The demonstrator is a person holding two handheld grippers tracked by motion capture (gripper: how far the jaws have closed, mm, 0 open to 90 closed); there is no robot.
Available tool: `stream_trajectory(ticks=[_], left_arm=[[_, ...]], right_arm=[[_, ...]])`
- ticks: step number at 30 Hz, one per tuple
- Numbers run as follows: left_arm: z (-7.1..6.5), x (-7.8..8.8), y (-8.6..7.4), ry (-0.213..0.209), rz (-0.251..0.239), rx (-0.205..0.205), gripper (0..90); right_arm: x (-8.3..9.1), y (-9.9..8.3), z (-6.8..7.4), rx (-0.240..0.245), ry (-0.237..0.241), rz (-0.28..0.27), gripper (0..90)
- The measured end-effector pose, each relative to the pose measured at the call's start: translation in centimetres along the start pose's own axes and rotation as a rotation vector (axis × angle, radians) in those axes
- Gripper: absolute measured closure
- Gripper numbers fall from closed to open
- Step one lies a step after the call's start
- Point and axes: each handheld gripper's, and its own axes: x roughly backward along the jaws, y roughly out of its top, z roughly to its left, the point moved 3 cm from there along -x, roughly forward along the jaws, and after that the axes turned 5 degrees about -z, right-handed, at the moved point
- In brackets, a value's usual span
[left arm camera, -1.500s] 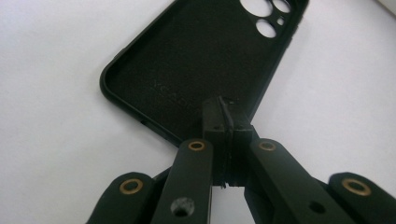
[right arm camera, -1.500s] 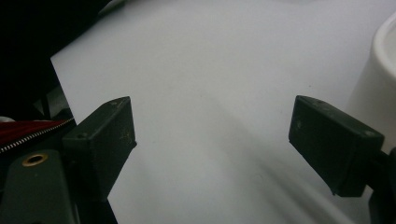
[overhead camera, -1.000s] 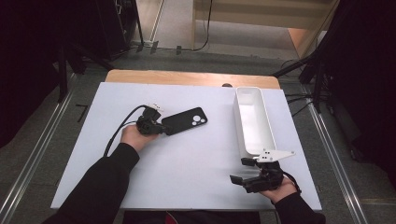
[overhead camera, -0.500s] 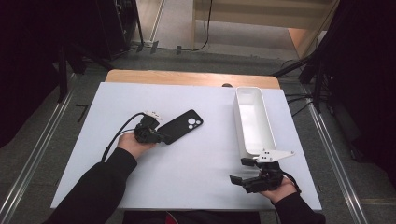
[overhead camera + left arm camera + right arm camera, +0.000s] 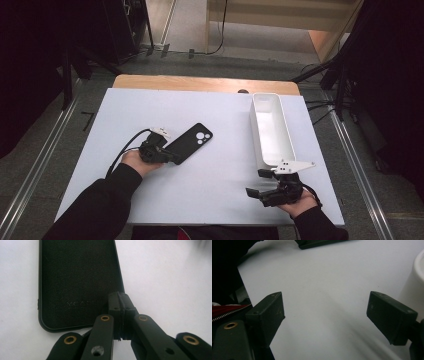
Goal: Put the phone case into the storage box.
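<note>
Counter first: your left gripper (image 5: 167, 152) lies low on the white sheet-covered counter (image 5: 220, 190), left of the middle, with its jaws clenched on the near edge of the black rectangular phone case of matt rubbery material (image 5: 190, 142). In the left gripper view the two pads meet tight over the case's lower right rim (image 5: 80, 282), and faint embossed lettering shows across its dark inner face. From the high view, the case lies flat and slanted, its camera cut-out end pointing up and to the right, away from you. Your black cable (image 5: 125, 147) loops off the left gripper towards your sleeve.

Your right gripper (image 5: 262, 185) rests near the front right corner of the counter, jaws released and standing wide with nothing between them; the right gripper view shows bare white surface between the two pads. The long white plastic bin (image 5: 270, 130) sits just beyond that gripper, running away from you along the right side, well apart from the case, and its white wall (image 5: 415, 277) shows at the right edge of the right gripper view
</note>
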Motion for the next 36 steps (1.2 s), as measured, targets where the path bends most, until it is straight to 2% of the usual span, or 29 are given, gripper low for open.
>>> stream_trajectory(ticks=[4, 11, 19, 20, 22, 23, 28, 29, 31, 33, 34, 36], left_arm=[[-0.5, 0.3, -0.6, -0.003, 0.008, -0.009, 89.0], [-1.2, 1.1, -1.8, -0.013, 0.02, 0.006, 88.9], [-1.4, 1.5, -2.3, -0.021, 0.033, 0.013, 88.8], [-1.4, 1.5, -2.3, -0.027, 0.025, 0.022, 87.4], [-1.2, 1.7, -2.2, -0.047, 0.011, 0.041, 77.0], [-1.1, 1.9, -2.1, -0.062, 0.006, 0.058, 75.3], [-1.4, 2.7, -1.6, -0.087, -0.053, 0.063, 64.9], [-1.4, 2.8, -1.5, -0.085, -0.062, 0.066, 58.2], [-1.5, 3.1, -1.3, -0.083, -0.075, 0.061, 56.3], [-1.7, 3.4, -1.1, -0.087, -0.103, 0.061, 49.2], [-1.7, 3.4, -1.1, -0.08, -0.104, 0.061, 44.5], [-2.0, 3.5, -1.2, -0.084, -0.1, 0.068, 40.7]], right_arm=[[0.0, 0.0, 0.0, 0.0, 0.0, 0.0, 13.0], [0.0, 0.0, 0.0, -0.003, -0.001, -0.002, 13.0], [0.0, 0.0, 0.0, -0.001, -0.003, -0.001, 13.0], [0.0, 0.0, -0.1, 0.002, -0.003, -0.001, 13.0], [0.0, 0.0, -0.1, 0.003, -0.005, 0.0, 13.0], [0.0, 0.0, -0.1, 0.003, -0.005, 0.0, 13.0], [0.0, 0.0, -0.1, 0.001, -0.006, 0.002, 13.0], [0.0, 0.0, -0.1, 0.002, -0.006, -0.001, 13.0], [0.0, 0.0, -0.1, 0.002, -0.004, -0.003, 13.0], [0.0, 0.0, 0.0, -0.001, -0.003, -0.004, 13.0], [0.0, 0.0, 0.0, -0.002, -0.003, -0.005, 13.0], [0.0, 0.0, 0.0, -0.001, -0.005, -0.004, 13.0]])
